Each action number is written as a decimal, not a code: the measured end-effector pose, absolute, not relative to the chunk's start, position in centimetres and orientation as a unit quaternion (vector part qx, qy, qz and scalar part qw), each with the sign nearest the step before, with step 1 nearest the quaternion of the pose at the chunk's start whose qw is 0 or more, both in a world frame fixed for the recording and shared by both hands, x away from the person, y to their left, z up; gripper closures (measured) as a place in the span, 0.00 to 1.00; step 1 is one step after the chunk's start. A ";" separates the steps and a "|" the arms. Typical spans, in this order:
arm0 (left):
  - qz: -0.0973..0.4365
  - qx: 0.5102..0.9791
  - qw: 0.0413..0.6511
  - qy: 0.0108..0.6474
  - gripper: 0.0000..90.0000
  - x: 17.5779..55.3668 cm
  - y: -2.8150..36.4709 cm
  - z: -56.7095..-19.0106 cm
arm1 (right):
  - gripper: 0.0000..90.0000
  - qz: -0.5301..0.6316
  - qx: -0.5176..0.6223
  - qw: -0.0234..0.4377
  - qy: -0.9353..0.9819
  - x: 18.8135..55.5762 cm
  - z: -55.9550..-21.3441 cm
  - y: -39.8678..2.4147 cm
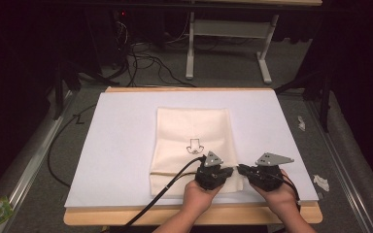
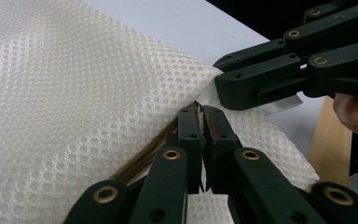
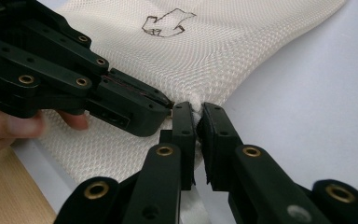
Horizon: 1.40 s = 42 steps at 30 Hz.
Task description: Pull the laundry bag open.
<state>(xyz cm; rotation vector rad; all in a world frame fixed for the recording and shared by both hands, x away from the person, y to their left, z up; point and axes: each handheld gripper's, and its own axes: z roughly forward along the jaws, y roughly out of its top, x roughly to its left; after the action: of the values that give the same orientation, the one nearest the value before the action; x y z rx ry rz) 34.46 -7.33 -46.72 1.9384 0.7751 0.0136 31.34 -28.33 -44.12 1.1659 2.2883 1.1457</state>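
Your cream mesh zip bag [image 1: 193, 141] lies on the white board [image 1: 121, 145], its zipped end at the near edge. Your left gripper [image 2: 204, 116] is clamped tight on what looks like the zipper pull at the bag's near right corner. Your right gripper [image 3: 196, 114] is pinched shut on the mesh corner tab just beside it. To open it cleanly, anchor the right grip and draw the left steadily along the brass-coloured zipper [image 2: 144, 158], keeping the line taut and low so the mesh doesn't bunch or snag.
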 end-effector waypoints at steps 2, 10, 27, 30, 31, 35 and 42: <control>0.005 0.802 0.505 0.320 0.97 34.4 -7.2 -46.7 | 0.95 0.403 0.411 0.163 0.801 31.3 -44.1 -28.3; -0.006 0.793 0.496 0.353 0.97 35.0 -5.0 -47.3 | 0.96 0.408 0.425 0.173 0.789 31.4 -43.7 -29.3; 0.030 0.806 0.424 0.412 0.97 35.4 7.6 -46.8 | 0.96 0.410 0.461 0.176 0.767 31.8 -44.0 -32.0; 0.051 0.809 0.410 0.418 0.97 35.1 10.1 -46.4 | 0.96 0.403 0.460 0.179 0.771 31.7 -44.0 -31.9; 0.051 0.809 0.410 0.418 0.97 35.1 10.1 -46.4 | 0.96 0.402 0.461 0.182 0.770 31.7 -44.0 -31.9; 0.044 0.790 0.428 0.436 0.97 34.7 13.6 -46.8 | 0.95 0.420 0.471 0.158 0.760 32.0 -44.2 -32.9; 0.083 0.794 0.426 0.426 0.95 34.5 13.0 -46.5 | 0.93 0.407 0.468 0.164 0.766 31.7 -44.3 -32.3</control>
<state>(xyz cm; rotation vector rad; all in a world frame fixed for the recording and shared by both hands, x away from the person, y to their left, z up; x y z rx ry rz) 34.49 13.01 -46.50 1.9848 1.0644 0.2073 31.67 -32.30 -44.32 1.3351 2.1844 1.1611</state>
